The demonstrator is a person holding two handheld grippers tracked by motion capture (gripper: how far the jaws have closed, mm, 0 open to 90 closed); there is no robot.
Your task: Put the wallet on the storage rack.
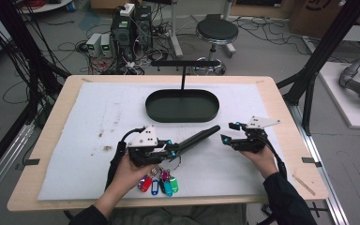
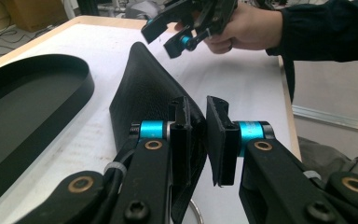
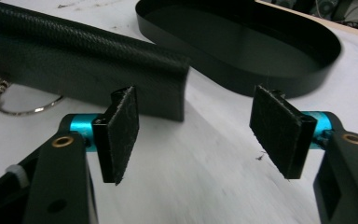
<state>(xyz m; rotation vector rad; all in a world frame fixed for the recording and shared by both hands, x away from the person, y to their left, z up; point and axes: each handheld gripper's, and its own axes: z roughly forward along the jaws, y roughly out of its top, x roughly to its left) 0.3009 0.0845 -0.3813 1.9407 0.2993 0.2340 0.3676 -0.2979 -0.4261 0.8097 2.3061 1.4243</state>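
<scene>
Dark sleeves are worn on both arms. Each gripper, the left gripper [image 1: 176, 151] and the right gripper [image 1: 225, 132], is made of black arms with bright blue cylinders, brass rings, black screws and a grey three-cornered plate on top. Flat black fingers [image 3: 121, 130] are seen, and black cables trail off.

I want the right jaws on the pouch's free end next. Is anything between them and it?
Nothing visible. The right gripper, jaws open, faces the black pouch's free end across bare white mat. The black tray lies off to the side, beyond the pouch.
</scene>
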